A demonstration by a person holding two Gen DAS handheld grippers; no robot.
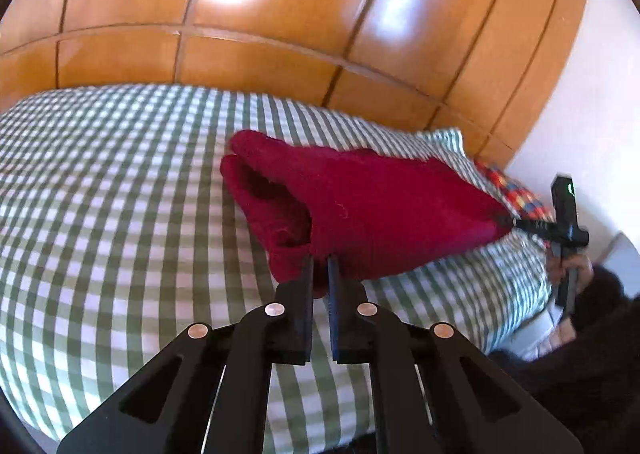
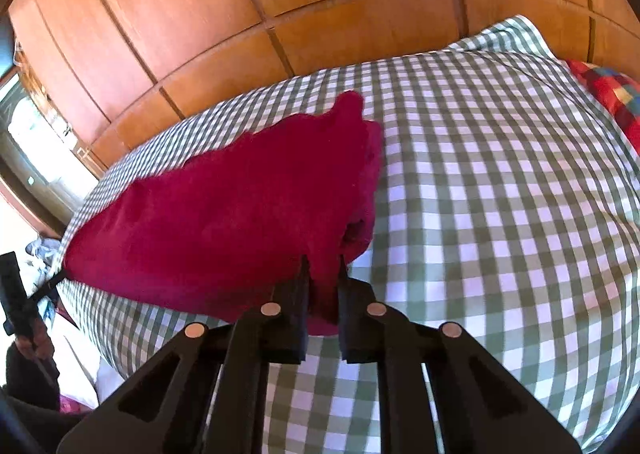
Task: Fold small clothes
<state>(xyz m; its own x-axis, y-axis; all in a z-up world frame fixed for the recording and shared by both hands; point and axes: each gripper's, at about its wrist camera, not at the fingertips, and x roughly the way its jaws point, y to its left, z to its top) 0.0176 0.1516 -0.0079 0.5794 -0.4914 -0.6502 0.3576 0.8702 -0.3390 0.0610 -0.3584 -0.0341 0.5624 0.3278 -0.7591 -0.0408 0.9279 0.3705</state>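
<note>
A dark red knitted garment (image 1: pixel 360 198) hangs stretched between my two grippers above the bed. My left gripper (image 1: pixel 320 262) is shut on one corner of it. My right gripper (image 2: pixel 323 266) is shut on the other corner; the garment (image 2: pixel 224 214) fills the left middle of the right wrist view. Each gripper also shows in the other's view, pinching the far corner: the right gripper (image 1: pixel 516 222) at the right, the left gripper (image 2: pixel 60 278) at the left. The garment's far end droops toward the bed.
The bed has a green and white checked cover (image 1: pixel 120 194), also in the right wrist view (image 2: pixel 500 194). A wooden panelled wardrobe (image 1: pixel 260 14) stands behind it. A multicoloured checked pillow (image 2: pixel 608 94) lies at the bed's right end.
</note>
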